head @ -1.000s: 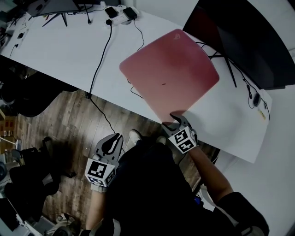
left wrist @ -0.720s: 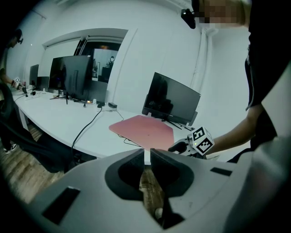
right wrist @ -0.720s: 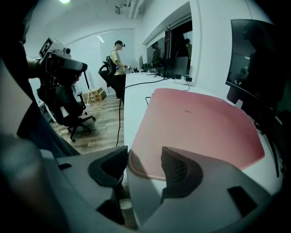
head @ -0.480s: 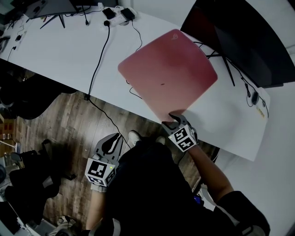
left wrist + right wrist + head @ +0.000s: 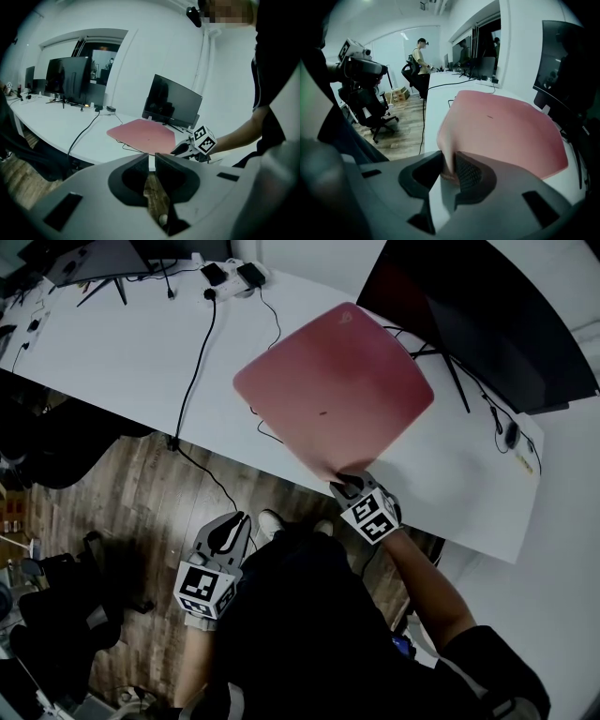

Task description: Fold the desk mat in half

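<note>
A pink desk mat (image 5: 333, 390) lies flat on the white desk (image 5: 112, 343), turned diagonally, its near corner at the desk's front edge. My right gripper (image 5: 349, 486) is at that corner. Its jaws are closing, and in the right gripper view the mat's edge (image 5: 506, 126) stands pinched between the pads of the right gripper (image 5: 451, 161). My left gripper (image 5: 234, 521) hangs shut and empty below the desk, over the wooden floor. From the left gripper view I see the mat (image 5: 143, 133) and the right gripper (image 5: 183, 149) beyond the closed left gripper (image 5: 151, 161).
A large dark monitor (image 5: 478, 306) stands behind the mat with cables around its foot. A black cable (image 5: 192, 362) runs from a power strip (image 5: 230, 276) across the desk and down to the floor. An office chair (image 5: 370, 112) and a standing person (image 5: 421, 61) are farther off.
The right gripper's jaws have closed onto the mat's near corner. The left gripper has stayed where it was.
</note>
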`<control>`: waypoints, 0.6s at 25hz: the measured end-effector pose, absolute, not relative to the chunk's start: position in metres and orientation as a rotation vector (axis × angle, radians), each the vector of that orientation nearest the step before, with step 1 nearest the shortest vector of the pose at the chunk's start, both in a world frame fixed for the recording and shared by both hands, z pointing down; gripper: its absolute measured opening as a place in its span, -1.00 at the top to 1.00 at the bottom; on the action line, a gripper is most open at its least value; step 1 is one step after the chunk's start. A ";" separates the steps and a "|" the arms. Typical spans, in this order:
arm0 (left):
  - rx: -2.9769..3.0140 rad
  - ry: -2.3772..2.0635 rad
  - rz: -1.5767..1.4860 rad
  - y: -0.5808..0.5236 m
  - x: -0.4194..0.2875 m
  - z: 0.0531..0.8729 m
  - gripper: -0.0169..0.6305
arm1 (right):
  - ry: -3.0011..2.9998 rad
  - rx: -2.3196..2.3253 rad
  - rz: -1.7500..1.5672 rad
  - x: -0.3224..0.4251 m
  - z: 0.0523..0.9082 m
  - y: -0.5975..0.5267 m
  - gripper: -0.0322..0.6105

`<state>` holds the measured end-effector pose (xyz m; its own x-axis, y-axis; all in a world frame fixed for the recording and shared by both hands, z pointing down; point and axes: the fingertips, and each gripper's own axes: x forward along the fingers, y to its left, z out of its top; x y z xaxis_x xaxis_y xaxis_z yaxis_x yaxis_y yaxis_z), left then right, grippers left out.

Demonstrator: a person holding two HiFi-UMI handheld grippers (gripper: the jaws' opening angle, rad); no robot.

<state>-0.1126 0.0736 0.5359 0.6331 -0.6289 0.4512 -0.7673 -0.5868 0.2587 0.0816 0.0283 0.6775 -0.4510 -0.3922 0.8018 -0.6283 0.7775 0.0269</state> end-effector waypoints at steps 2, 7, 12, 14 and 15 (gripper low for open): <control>2.434 -1.094 0.439 0.073 -0.109 0.537 0.86 | -2.122 0.763 0.359 0.082 0.674 0.027 0.61; 2.471 -1.079 0.424 0.072 -0.103 0.538 0.86 | -2.137 0.758 0.397 0.080 0.658 0.029 0.63; 2.468 -1.064 0.429 0.071 -0.097 0.536 0.84 | -2.174 0.763 0.451 0.078 0.640 0.033 0.65; 2.481 -1.054 0.419 0.070 -0.094 0.537 0.80 | -2.189 0.751 0.477 0.075 0.632 0.036 0.66; 2.484 -1.049 0.419 0.069 -0.093 0.537 0.79 | -2.195 0.746 0.486 0.073 0.628 0.038 0.66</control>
